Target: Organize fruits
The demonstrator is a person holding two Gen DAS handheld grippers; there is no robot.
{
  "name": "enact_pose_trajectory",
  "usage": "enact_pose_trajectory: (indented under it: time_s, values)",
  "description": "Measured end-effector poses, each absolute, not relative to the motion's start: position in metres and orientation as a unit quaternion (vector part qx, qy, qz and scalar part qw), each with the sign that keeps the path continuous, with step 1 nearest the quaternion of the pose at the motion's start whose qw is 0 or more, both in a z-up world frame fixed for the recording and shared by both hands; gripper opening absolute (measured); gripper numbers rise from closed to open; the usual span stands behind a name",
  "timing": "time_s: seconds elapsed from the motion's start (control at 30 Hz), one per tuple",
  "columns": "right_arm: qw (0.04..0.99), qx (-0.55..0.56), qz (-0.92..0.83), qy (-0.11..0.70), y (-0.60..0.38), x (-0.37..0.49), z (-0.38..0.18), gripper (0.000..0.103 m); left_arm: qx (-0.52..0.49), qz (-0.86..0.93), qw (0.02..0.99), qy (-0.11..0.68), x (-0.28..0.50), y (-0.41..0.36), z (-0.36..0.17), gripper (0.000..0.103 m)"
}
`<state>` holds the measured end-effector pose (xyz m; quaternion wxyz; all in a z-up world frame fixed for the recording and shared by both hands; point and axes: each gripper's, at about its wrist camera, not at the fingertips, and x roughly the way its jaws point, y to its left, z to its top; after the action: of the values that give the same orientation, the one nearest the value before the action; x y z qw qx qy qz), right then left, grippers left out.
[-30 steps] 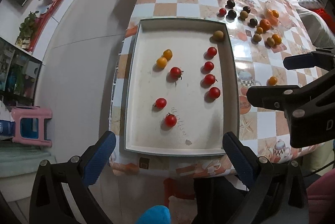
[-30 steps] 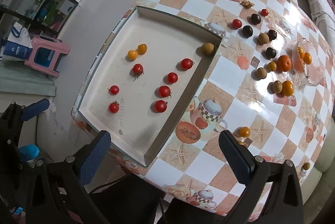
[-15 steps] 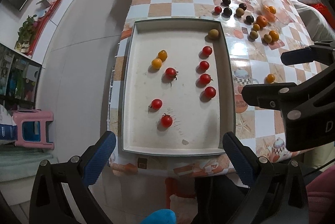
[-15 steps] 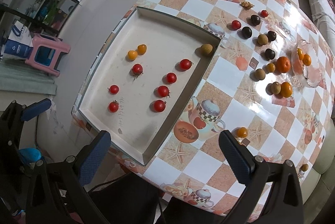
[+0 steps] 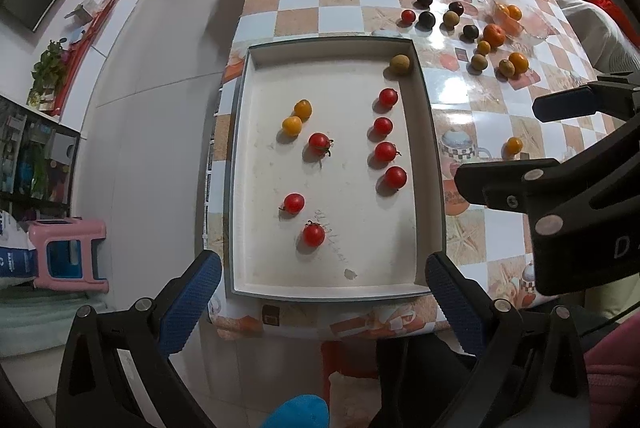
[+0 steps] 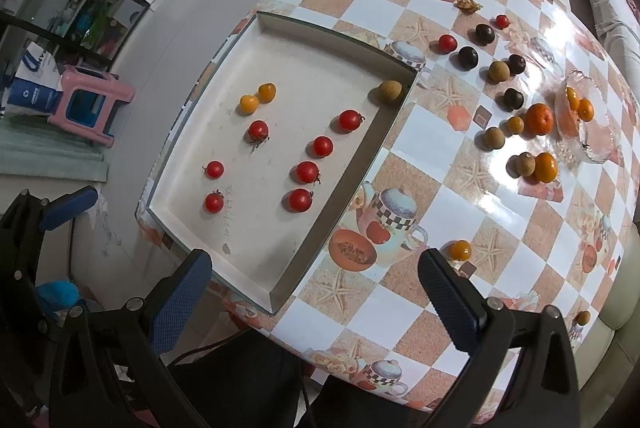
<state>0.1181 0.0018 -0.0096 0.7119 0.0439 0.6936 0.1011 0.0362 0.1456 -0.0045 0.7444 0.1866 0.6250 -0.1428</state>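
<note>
Both tools empty, jaws apart: right tool (image 6: 316, 292) nearer the lone orange cherry tomato (image 6: 459, 250) on the tabletop (image 6: 500, 224), just above its right finger, lower right of frame; left tool (image 5: 322, 292) centred below the tray (image 5: 430, 156).

Red tomatoes (image 5: 383, 148) and two orange fruits (image 5: 297, 117) lie in the tray (image 5: 336, 286); others, perhaps longans (image 6: 499, 72), scattered outside.

The left gripper (image 5: 322, 302) (jaws wide apart) hangs over the tray (image 5: 430, 132) of cherry tomatoes (image 5: 387, 144).
</note>
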Motion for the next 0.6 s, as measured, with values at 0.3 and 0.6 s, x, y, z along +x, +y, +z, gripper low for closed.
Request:
enact_pose_trajectory:
  time_s: [0.3, 0.6]
  values:
    - [0.711, 0.025, 0.102, 0.696, 0.0057, 0.1182, -0.0106, 0.103, 0.189, -0.153, 0.735, 0.634, 0.035, 0.1417, -0.0093, 0.103]
    - [0.71, 0.025, 0.102, 0.697, 0.0057, 0.1178, -0.0118, 0.103, 0.187, -0.158, 0.744, 0.621, 0.0339, 0.1411, -0.0038, 0.103]
